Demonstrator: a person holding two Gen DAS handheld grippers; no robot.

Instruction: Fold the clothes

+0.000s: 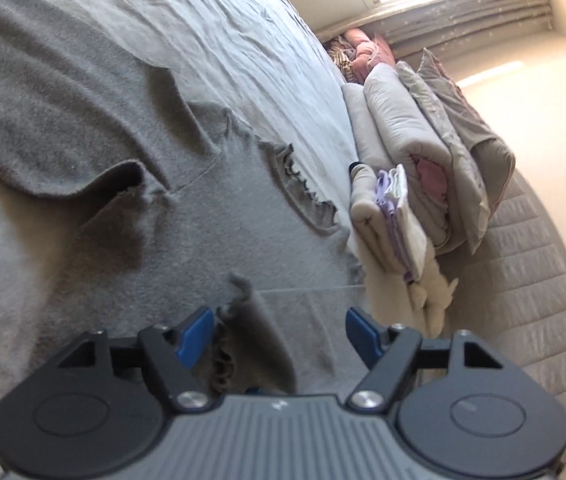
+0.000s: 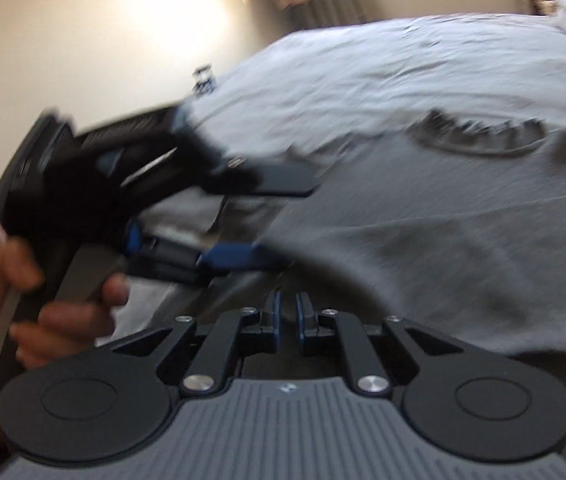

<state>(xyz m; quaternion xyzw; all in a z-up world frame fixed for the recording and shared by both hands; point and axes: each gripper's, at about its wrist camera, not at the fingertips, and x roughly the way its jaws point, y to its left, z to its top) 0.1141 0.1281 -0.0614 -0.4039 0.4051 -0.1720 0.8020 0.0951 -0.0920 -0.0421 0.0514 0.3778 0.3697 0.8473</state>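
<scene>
- Nearest the left camera, a ruffled edge of the grey sweater (image 1: 131, 128) stands up between the blue pads of the left gripper (image 1: 279, 330); its jaws stand well apart and neither pad seems to press the cloth, though the edge lies just beside the pad at 9 o'clock.
- Right gripper (image 2: 287, 312) has its jaws nearly shut, only a thin slit between the pads; I cannot tell whether any cloth is caught there, since the view is blurred.
- In the right view a hand (image 2: 59, 304) at 8 o'clock holds the left gripper, which reaches over the sweater.
- Sweater lies spread on the bed (image 1: 235, 28), its frilled collar (image 1: 307, 192) toward 2 o'clock in the left view.
- Knit looks soft, light and limp; I reckon it will sag and bunch, so hold it by a hem or shoulder seam, not the frill.
- Folded bedding (image 1: 415, 140) is stacked just past the collar at 2 o'clock, leaving little room there.
- Open sheet lies toward 12 o'clock, plenty for folding.
</scene>
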